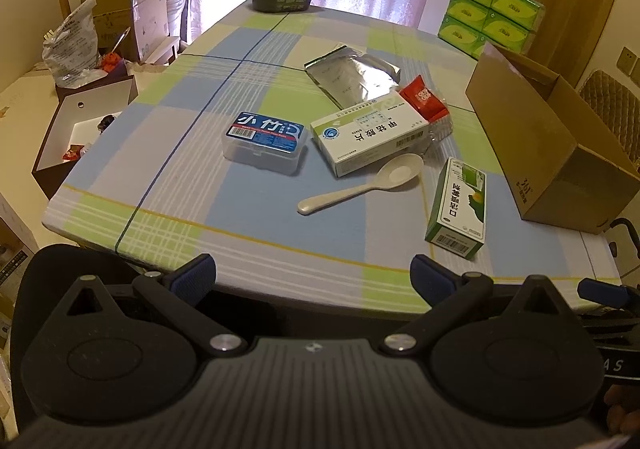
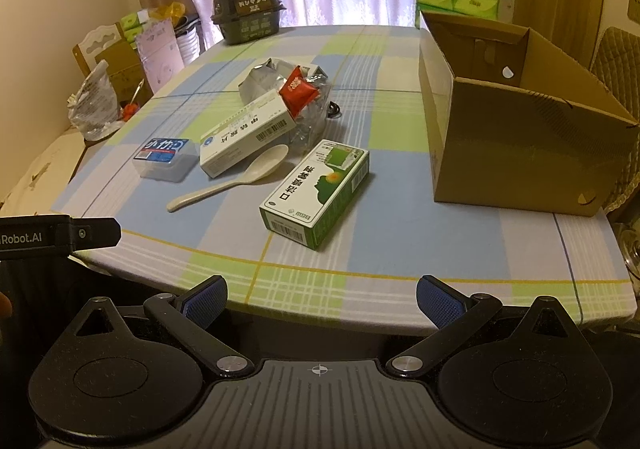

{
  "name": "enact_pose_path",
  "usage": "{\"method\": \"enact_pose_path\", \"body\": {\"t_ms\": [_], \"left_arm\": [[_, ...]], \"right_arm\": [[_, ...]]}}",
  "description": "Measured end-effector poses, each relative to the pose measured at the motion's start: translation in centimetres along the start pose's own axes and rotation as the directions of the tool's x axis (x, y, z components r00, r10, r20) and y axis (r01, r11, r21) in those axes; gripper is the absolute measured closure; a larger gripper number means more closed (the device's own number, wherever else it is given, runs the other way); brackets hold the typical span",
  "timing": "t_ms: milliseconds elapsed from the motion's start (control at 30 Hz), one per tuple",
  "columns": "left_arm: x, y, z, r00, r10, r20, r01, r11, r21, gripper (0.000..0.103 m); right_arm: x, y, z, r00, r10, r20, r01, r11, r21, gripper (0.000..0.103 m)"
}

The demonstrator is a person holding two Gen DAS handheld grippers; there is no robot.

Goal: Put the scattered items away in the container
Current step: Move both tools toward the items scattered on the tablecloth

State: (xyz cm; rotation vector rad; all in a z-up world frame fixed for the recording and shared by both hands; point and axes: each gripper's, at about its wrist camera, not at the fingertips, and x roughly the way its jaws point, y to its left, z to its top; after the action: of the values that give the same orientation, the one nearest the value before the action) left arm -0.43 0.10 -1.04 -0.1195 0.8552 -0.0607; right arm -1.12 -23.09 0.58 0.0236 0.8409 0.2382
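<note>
Cardboard box [image 1: 552, 145], your container, sits open at the table's right edge; your left gripper [image 1: 312, 277] hovers wide open and empty before a spoon [image 1: 360, 183] and medicine cartons. From the right wrist, your right gripper [image 2: 320, 301] gapes equally empty near the green carton [image 2: 316, 193], box [image 2: 520, 137] beyond.

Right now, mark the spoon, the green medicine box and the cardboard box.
spoon [image 2: 269, 162], right wrist view, on its bowl.
green medicine box [image 2: 316, 191], right wrist view, on its top face.
cardboard box [image 2: 516, 153], right wrist view, on its front wall.
</note>
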Motion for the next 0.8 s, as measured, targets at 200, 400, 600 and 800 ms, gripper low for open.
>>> {"method": "enact_pose_path", "body": {"t_ms": [200,400,600,800], "left_arm": [[-0.01,0.04,-0.01,1.000,-0.001,-0.001,0.001,1.000,-0.005,0.001],[0.08,-0.09,-0.13,1.000,-0.004,-0.006,0.004,1.000,-0.002,0.001],[0.11,-0.09,-0.17,1.000,-0.003,-0.006,0.003,1.000,-0.004,0.001],[0.12,-0.06,-0.19,1.000,-0.005,-0.005,0.005,1.000,-0.003,0.001]], "right_arm": [[0.04,-0.10,-0.02,1.000,0.001,-0.007,-0.001,1.000,0.007,0.000],[0.06,-0.10,-0.05,1.000,0.002,-0.007,-0.001,1.000,0.008,0.000],[0.19,-0.24,-0.10,1.000,0.001,-0.013,-0.001,1.000,0.012,0.000],[0.22,-0.28,-0.12,1.000,0.004,-0.012,-0.003,1.000,0.012,0.000]]}}
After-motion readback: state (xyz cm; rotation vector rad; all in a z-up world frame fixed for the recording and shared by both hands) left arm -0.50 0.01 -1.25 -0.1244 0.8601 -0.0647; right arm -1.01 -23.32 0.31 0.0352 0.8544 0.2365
